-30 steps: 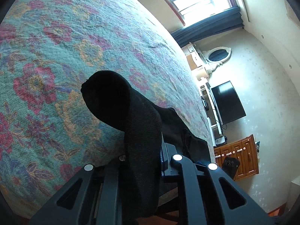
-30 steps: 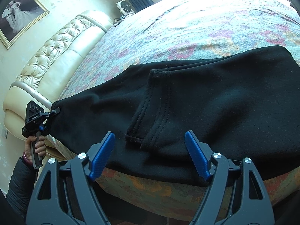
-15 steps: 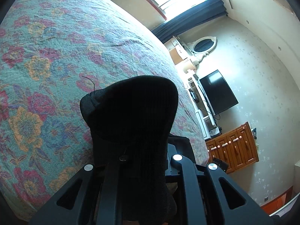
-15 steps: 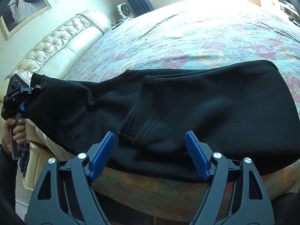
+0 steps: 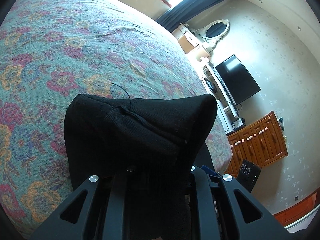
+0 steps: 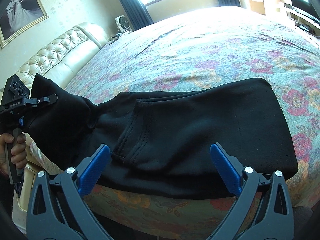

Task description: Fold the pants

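Note:
Black pants [image 6: 200, 120] lie across the near edge of the floral bed, one leg folded over the rest. My left gripper [image 6: 43, 101] is shut on the pants' left end and holds it lifted off the bed; in the left wrist view that bunched black fabric [image 5: 140, 132] drapes over the fingers and hides the tips. My right gripper [image 6: 160, 166] is open and empty, its blue pads [image 6: 94, 168] just in front of the pants' near edge, over the leg hem.
The floral bedspread [image 6: 200, 46] stretches far behind the pants. A cream tufted headboard [image 6: 60, 54] is at left. In the left wrist view a TV [image 5: 236, 80], a wooden cabinet [image 5: 258, 140] and a dresser mirror [image 5: 216, 30] stand past the bed's foot.
My left gripper has lifted the pants' end higher and carried it rightward over the bed. The right gripper stayed open in place.

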The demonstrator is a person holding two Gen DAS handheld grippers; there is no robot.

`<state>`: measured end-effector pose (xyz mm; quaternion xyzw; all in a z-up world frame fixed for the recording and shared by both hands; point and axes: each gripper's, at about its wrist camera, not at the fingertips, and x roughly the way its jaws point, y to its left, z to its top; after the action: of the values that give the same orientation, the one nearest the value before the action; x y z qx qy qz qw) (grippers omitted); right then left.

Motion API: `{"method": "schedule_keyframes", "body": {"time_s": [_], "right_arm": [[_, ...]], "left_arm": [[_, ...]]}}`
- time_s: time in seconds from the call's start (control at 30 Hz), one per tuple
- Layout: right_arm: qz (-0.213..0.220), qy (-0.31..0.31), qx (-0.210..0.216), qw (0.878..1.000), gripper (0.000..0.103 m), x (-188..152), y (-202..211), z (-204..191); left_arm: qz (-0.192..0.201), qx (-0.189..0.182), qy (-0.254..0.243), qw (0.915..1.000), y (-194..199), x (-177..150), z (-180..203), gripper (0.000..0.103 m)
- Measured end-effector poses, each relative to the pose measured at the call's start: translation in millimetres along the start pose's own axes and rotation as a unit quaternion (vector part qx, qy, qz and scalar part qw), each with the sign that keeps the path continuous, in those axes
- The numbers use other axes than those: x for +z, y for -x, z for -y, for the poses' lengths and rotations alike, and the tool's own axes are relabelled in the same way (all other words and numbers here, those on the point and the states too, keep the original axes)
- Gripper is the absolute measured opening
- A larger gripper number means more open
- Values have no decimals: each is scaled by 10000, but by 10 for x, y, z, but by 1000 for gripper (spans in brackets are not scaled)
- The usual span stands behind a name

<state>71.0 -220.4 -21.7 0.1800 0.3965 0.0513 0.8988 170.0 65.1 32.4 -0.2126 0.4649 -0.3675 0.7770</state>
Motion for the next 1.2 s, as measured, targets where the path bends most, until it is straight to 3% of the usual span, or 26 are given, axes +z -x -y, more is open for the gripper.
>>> {"method": "schedule_keyframes", "body": {"time_s": [0.37,0.77,0.83,0.93,1.0,1.2], "right_arm": [[331,-503,-104,9981,101,68,223,289],[627,-853,-124,9943,101,118,419,526],[641,-904,-110,9938,101,119,426,561],[622,-934,-88,9936,101,113,414,580],[607,-941,-77,9937,101,111,404,588],[477,-1189,109,9917,101,89,338,693]], "left_arm": [[-283,206,-457,9983,-517,-133,531,15],[-570,946,-907,9897,-1412,-388,819,17],[-595,1063,-933,9882,-1506,-421,797,21],[-603,1035,-826,9894,-1576,-472,759,41],[-569,847,-711,9922,-1577,-506,744,67],[-298,535,-609,9963,-1319,-594,839,76]]}}
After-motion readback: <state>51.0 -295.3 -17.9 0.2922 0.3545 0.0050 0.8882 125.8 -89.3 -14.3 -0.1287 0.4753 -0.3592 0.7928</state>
